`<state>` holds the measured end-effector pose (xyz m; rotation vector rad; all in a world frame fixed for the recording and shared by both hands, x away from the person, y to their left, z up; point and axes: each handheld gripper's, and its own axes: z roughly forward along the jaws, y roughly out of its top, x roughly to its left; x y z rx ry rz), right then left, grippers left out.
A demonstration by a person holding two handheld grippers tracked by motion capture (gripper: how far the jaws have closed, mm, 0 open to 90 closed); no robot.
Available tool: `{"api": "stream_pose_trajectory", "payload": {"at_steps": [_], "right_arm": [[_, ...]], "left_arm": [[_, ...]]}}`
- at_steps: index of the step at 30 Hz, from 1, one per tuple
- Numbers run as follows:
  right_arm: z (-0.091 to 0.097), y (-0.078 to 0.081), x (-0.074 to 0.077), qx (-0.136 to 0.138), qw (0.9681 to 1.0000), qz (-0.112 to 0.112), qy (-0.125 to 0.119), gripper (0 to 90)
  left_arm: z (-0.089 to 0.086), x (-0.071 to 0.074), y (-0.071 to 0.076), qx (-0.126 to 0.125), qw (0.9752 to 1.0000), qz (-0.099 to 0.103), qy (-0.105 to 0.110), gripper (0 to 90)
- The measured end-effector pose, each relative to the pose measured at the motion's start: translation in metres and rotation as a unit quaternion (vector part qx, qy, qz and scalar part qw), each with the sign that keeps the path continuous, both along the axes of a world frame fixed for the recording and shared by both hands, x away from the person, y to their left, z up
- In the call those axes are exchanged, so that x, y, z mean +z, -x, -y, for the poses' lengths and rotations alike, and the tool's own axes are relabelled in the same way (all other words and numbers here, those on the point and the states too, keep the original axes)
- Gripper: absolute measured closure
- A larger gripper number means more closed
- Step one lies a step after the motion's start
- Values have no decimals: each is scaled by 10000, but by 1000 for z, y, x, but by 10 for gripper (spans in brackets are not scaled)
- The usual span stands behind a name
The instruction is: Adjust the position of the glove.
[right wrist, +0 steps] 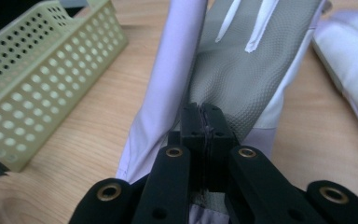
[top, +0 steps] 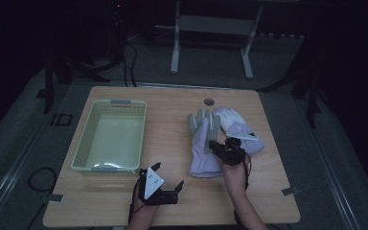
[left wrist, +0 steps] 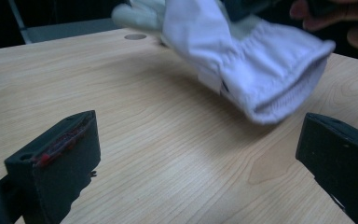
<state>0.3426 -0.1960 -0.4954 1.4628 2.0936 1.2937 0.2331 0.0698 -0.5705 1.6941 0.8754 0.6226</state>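
A pale lilac work glove (top: pixel 204 139) with a grey textured palm (right wrist: pixel 242 70) lies lengthwise on the wooden table (top: pixel 172 120). My right gripper (top: pixel 215 145) is over its middle, jaws pressed together with a fold of the glove's fabric pinched between them (right wrist: pixel 204 112). In the left gripper view the glove's cuff (left wrist: pixel 270 74) hangs a little above the wood and casts a shadow. A second glove (top: pixel 237 127) lies just right of the first. My left gripper (top: pixel 167 176) rests near the table's front edge, its jaws wide apart with nothing between them (left wrist: pixel 196 140).
A light green perforated basket (top: pixel 84 143) stands on the left half of the table and also appears at the left of the right gripper view (right wrist: pixel 37 79). A small round grommet (top: pixel 209 101) sits near the far edge. Metal frame legs (top: pixel 175 52) stand beyond the table.
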Motion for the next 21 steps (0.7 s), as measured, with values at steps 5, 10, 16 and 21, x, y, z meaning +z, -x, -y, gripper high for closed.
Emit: {"api": "stream_pose_trajectory", "payload": {"at_steps": [5,10,16,21], "right_arm": [[-3,-5,-19,46,9995,-265,145,890],[-8,-15,-40,117,9970,-438,635,872],[-9,-15,-55,165,9956,-403,834,786],[-8,-14,-49,267,9957,-290,838,632]], "left_arm": [[0,0,0,-13,10000,1,-9,0],[-1,0,0,-21,10000,-12,17,0],[0,0,0,-38,10000,-13,-9,0],[0,0,0,-31,10000,4,1,0]]}}
